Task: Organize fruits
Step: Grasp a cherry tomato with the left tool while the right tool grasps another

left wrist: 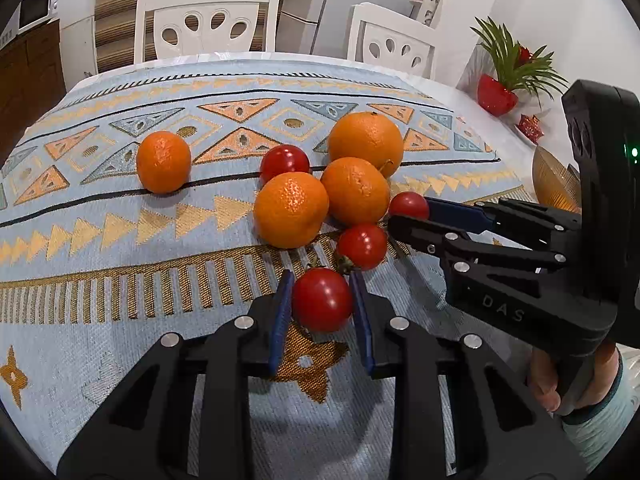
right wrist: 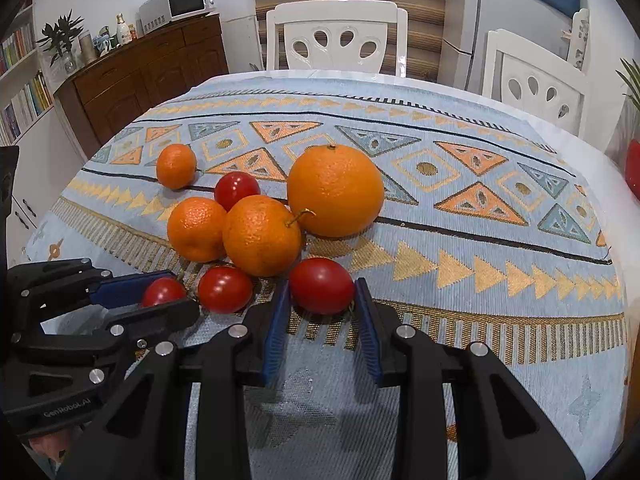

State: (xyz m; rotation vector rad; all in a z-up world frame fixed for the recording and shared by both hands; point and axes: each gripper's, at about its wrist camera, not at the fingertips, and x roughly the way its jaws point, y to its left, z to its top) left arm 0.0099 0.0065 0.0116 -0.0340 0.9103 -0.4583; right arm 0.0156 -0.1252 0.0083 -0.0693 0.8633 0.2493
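Left wrist view: the left gripper pinches a cherry tomato between its blue pads, on the patterned tablecloth just in front of the cluster of oranges.

Right wrist view: the right gripper clasps another tomato just in front of the cluster's stemmed orange; a third tomato lies left of it, untouched, between the two grippers.

This is a home dining room. White chairs stand at twelve o'clock behind the cloth-covered table. A microwave sits on a wooden cupboard at ten o'clock, beside bookshelves.
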